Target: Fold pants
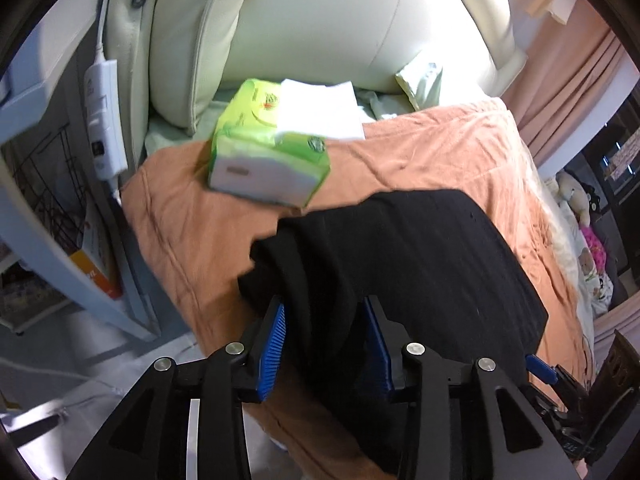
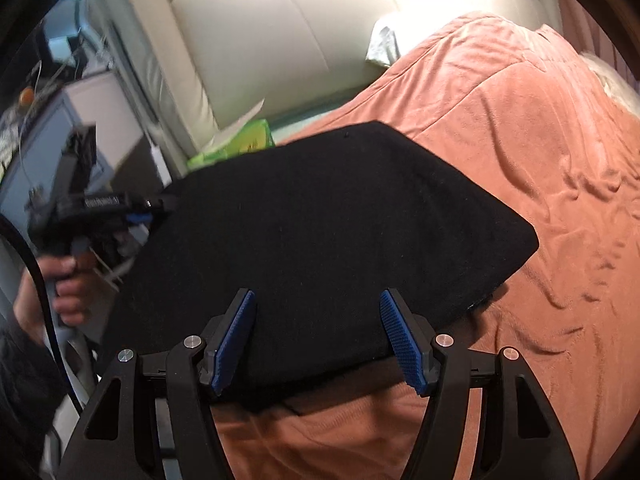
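Observation:
Black pants [image 1: 420, 264] lie folded in a flat slab on an orange blanket [image 1: 440, 148]. In the left wrist view my left gripper [image 1: 326, 344] straddles a raised ridge of the black cloth at the pants' left corner; its jaws stand apart and the cloth looks loose between the blue pads [image 1: 274, 344]. In the right wrist view the pants [image 2: 320, 208] fill the middle. My right gripper [image 2: 320, 340] hovers open over their near edge with nothing pinched. The left gripper [image 2: 136, 216] shows at the pants' left side, carried by a hand [image 2: 68, 284].
A green tissue box [image 1: 268, 148] with a white sheet sticking out sits on the blanket just beyond the pants. Cream cushions [image 1: 320, 20] rise behind. A white power strip [image 1: 104, 120] and a shelf [image 1: 60, 216] stand at the left, soft toys [image 1: 576, 196] at the right.

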